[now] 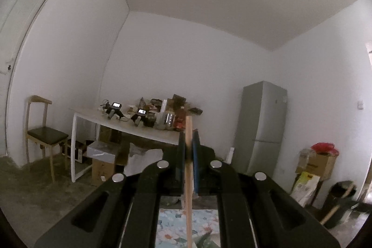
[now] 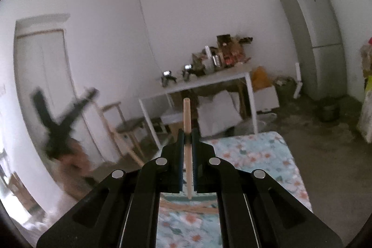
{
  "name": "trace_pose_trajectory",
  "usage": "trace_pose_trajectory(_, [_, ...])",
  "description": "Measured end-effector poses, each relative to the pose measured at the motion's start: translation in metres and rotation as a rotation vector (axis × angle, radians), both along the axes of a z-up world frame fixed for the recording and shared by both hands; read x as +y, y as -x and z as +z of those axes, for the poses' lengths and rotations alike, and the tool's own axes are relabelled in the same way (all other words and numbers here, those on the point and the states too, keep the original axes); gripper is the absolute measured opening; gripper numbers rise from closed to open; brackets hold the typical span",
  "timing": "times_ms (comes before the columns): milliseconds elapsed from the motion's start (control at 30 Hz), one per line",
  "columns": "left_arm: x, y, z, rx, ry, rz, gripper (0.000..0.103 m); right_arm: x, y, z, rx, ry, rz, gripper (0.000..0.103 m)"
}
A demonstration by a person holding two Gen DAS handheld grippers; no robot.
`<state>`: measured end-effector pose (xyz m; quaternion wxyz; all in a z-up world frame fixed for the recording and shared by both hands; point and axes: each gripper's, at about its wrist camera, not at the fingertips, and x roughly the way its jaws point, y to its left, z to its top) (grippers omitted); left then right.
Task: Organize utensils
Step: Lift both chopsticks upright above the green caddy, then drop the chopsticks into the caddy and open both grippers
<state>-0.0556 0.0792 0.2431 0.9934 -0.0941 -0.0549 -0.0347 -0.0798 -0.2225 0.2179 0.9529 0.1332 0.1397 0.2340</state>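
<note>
My left gripper point(image 1: 188, 145) is shut on a thin wooden stick point(image 1: 188, 178), likely a chopstick, held upright between its fingers and raised high, facing the room. My right gripper point(image 2: 187, 138) is shut on a second wooden stick point(image 2: 187, 117), also upright. Both are lifted above a floral-clothed table point(image 2: 255, 155), which also shows low in the left wrist view point(image 1: 172, 224). In the right wrist view the left gripper point(image 2: 62, 120) appears blurred at the left, held in a hand. A wooden tray edge point(image 2: 186, 203) shows just below the right gripper.
A white table point(image 1: 130, 124) with cluttered gear stands by the far wall, boxes point(image 1: 102, 155) beneath it. A wooden chair point(image 1: 44, 131) stands at the left, a grey fridge point(image 1: 265, 124) at the right, with cartons point(image 1: 316, 162) and a black bin point(image 1: 341, 199) beside it.
</note>
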Motion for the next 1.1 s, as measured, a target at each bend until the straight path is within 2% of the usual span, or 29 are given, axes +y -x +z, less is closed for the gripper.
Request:
trace_pose_trajectory(167, [-0.024,-0.045,-0.037,0.100,-0.070,0.012,0.005,-0.004,-0.004,0.010,-0.035,-0.039,0.003,0.004])
trace_pose_trajectory(333, [-0.037,-0.064,-0.078,0.237,-0.168,0.011,0.006,-0.003,-0.012,0.010,-0.032,-0.051,0.008,0.004])
trace_pose_trajectory(367, [-0.037,-0.065,-0.082,0.252,-0.177,0.011,0.008,-0.003,-0.014,0.009,-0.028,-0.052,0.010,0.004])
trace_pose_trajectory(400, [-0.036,-0.065,-0.084,0.260,-0.183,0.005,0.016,-0.002,-0.016,0.008,-0.025,-0.053,0.012,0.004])
trace_pose_trajectory(433, [-0.034,-0.061,-0.084,0.261,-0.190,-0.005,0.030,0.001,-0.018,0.007,-0.021,-0.051,0.014,0.004])
trace_pose_trajectory(500, [-0.030,-0.052,-0.079,0.234,-0.190,0.002,0.050,0.003,-0.021,0.005,-0.013,-0.050,0.013,0.004])
trace_pose_trajectory(533, [-0.027,-0.046,-0.076,0.224,-0.189,0.007,0.053,0.005,-0.024,0.004,-0.008,-0.054,0.016,0.004])
trace_pose_trajectory(800, [0.004,0.017,-0.058,0.192,-0.143,0.014,0.058,0.044,-0.047,0.011,-0.025,-0.045,0.021,0.004])
trace_pose_trajectory(967, [0.033,0.052,-0.067,0.241,-0.090,0.019,0.058,0.079,-0.066,0.011,-0.030,-0.038,0.070,0.004])
trace_pose_trajectory(1100, [0.053,0.072,-0.080,0.265,-0.083,0.049,0.058,0.114,-0.083,-0.008,-0.039,0.040,0.080,0.005])
